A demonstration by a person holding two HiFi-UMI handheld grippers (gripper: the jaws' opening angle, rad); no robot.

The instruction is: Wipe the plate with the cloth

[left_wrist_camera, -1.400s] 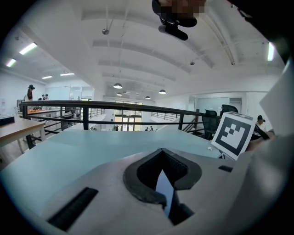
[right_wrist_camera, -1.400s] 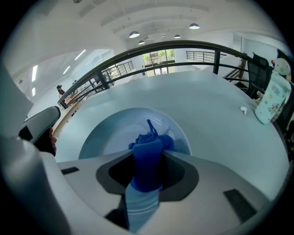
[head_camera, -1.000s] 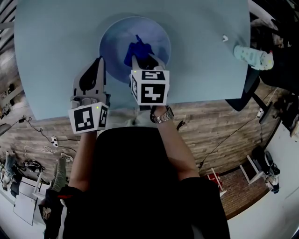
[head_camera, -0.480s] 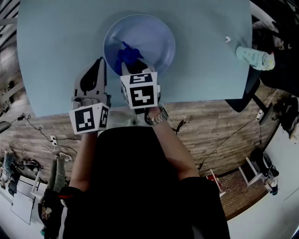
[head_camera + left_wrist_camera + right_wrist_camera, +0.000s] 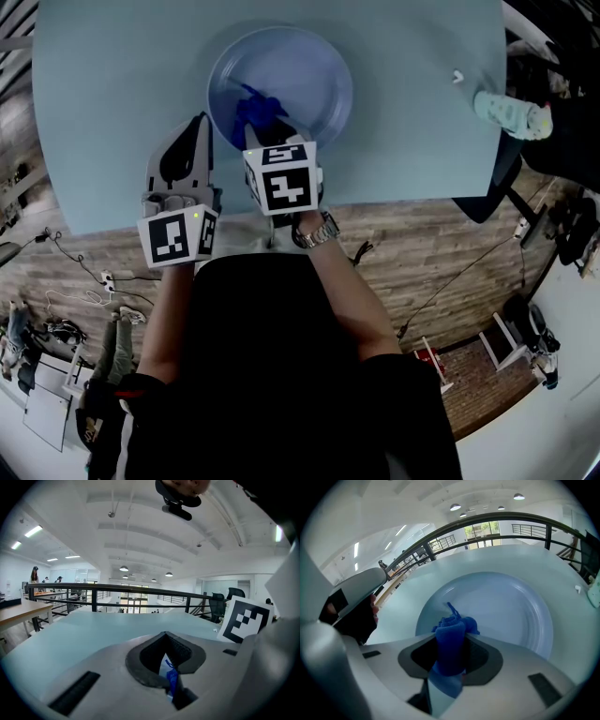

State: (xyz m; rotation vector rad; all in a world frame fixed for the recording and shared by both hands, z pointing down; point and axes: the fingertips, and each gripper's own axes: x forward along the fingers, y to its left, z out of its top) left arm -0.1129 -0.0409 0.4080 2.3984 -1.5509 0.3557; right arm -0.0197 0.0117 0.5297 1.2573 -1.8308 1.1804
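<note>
A round pale blue plate [image 5: 305, 66] lies on the light table [image 5: 103, 84], near its front edge. My right gripper [image 5: 266, 131] is shut on a bunched dark blue cloth [image 5: 254, 106], which rests on the plate's near-left part. The right gripper view shows the cloth [image 5: 451, 637] standing up between the jaws of that gripper [image 5: 450, 644], with the plate [image 5: 511, 611] beyond. My left gripper [image 5: 198, 129] hovers just left of the plate's rim, jaws together and nothing held. In the left gripper view, the left gripper [image 5: 166, 641] points across the table.
A pale green bottle [image 5: 506, 112] lies at the table's right edge, with a small white bit [image 5: 457, 76] close by. The table's front edge runs just under both grippers. A black railing [image 5: 117, 588] stands beyond the far side.
My right gripper has drawn the cloth from the plate's middle toward its near-left part. In the last half second it hardly moved. The left gripper has stayed put.
</note>
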